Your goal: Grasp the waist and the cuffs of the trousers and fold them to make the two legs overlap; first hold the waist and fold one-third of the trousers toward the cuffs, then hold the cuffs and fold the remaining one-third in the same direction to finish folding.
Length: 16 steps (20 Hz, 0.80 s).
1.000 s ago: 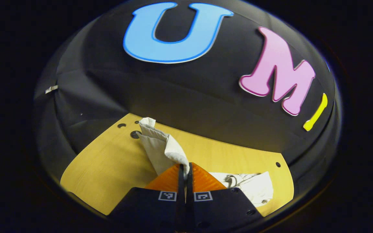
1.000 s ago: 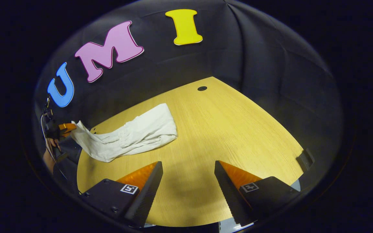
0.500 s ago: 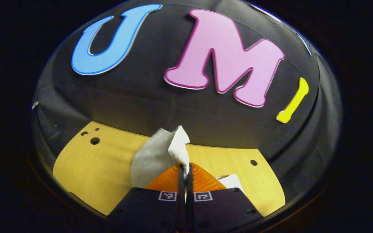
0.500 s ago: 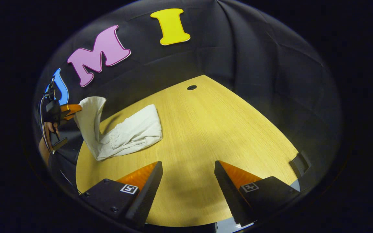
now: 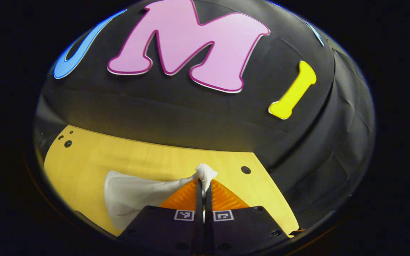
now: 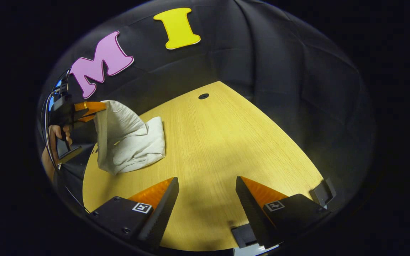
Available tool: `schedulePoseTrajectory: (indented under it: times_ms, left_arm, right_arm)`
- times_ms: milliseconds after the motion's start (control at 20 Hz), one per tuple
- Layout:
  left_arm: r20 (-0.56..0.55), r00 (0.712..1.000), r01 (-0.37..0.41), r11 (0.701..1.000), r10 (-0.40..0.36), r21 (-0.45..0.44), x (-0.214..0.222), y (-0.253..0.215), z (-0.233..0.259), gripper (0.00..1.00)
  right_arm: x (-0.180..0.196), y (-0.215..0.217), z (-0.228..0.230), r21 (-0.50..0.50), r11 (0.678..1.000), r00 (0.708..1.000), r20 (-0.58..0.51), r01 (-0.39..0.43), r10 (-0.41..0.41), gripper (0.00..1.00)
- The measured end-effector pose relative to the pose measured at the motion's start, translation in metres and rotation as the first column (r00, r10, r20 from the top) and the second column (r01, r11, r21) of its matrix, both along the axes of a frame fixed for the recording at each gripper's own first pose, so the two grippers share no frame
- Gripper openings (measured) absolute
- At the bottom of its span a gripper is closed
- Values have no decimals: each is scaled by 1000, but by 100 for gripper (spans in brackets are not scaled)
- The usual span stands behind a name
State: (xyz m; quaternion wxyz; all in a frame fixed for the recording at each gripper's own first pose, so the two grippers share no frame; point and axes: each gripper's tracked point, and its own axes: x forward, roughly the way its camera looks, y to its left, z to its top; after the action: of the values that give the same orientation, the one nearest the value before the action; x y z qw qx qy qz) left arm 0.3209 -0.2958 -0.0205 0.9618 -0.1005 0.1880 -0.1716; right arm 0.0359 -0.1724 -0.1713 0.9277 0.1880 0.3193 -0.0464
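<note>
White trousers (image 6: 130, 142) lie at the left of the yellow wooden table (image 6: 226, 142) in the right gripper view, one end lifted off the wood and arched over the part that rests flat. My left gripper (image 5: 203, 182) is shut on that lifted end; a tuft of white cloth (image 5: 205, 173) pokes out above its closed fingers, and the rest hangs down to the left. In the right gripper view the left gripper (image 6: 96, 106) is at the far left, held by a hand (image 6: 57, 133). My right gripper (image 6: 206, 183) hovers open over bare table, right of the trousers.
Small round holes mark the tabletop, one near the far edge (image 6: 203, 96) and others at the left corner (image 5: 67, 143). A small dark block (image 6: 324, 192) sits at the table's right edge. Black cloth walls close in behind the table.
My left gripper has carried the held end of the trousers up and over toward the other end, so the cloth now arches over the flat part. The right gripper stayed open, nearly still.
</note>
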Motion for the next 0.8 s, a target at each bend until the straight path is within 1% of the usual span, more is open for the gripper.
schedulePoseTrajectory:
  times_ms: [100, 250, 350, 400, 450, 500, 550, 600, 650, 700, 750, 800]
  left_arm:
    - [0, 999, 33, 999, -33, 4, -7, -24, -5, 5]
    - [-34, 996, 81, 997, -80, 12, -16, -56, -23, 5]
    - [-57, 995, 84, 996, -82, 42, -18, -66, -42, 5]
    - [-69, 994, 84, 995, -81, 53, -18, -69, -51, 2]
    - [-82, 993, 86, 995, -81, 60, -19, -72, -59, 7]
    - [-97, 992, 87, 994, -81, 61, -21, -76, -69, 9]
    - [-124, 989, 91, 994, -84, 59, -25, -78, -80, 23]
    - [-143, 986, 89, 994, -81, 55, -30, -77, -84, 17]
    - [-146, 986, 86, 995, -78, 47, -33, -76, -85, 9]
    - [-142, 986, 89, 995, -82, 37, -35, -75, -84, 27]
    - [-133, 987, 96, 995, -91, 28, -38, -75, -82, 22]
    - [-116, 988, 105, 994, -102, 25, -41, -73, -80, 50]
  right_arm:
    - [0, -5, -2, 3, 1000, 1000, 0, -4, 4, 99]
    - [-2, -8, -7, 10, 1000, 1000, -9, -12, 12, 99]
    - [-5, -9, -9, 12, 1000, 1000, -14, -17, 17, 99]
    - [-6, -8, -9, 12, 1000, 1000, -12, -18, 18, 99]
    - [-6, -8, -10, 11, 1000, 1000, -11, -18, 18, 99]
    - [-8, -7, -11, 11, 1000, 1000, -13, -19, 20, 98]
    - [-9, -7, -13, 11, 1000, 1000, -16, -21, 21, 98]
    - [-11, -5, -14, 11, 1000, 1000, -18, -22, 22, 99]
    - [-12, -4, -16, 10, 1000, 1000, -17, -22, 22, 99]
    - [-17, -4, -17, 3, 1000, 999, -19, -26, 26, 98]
    - [-19, -2, -18, -5, 999, 999, -21, -36, 36, 98]
    - [-20, 0, -17, -13, 999, 999, -18, -43, 43, 99]
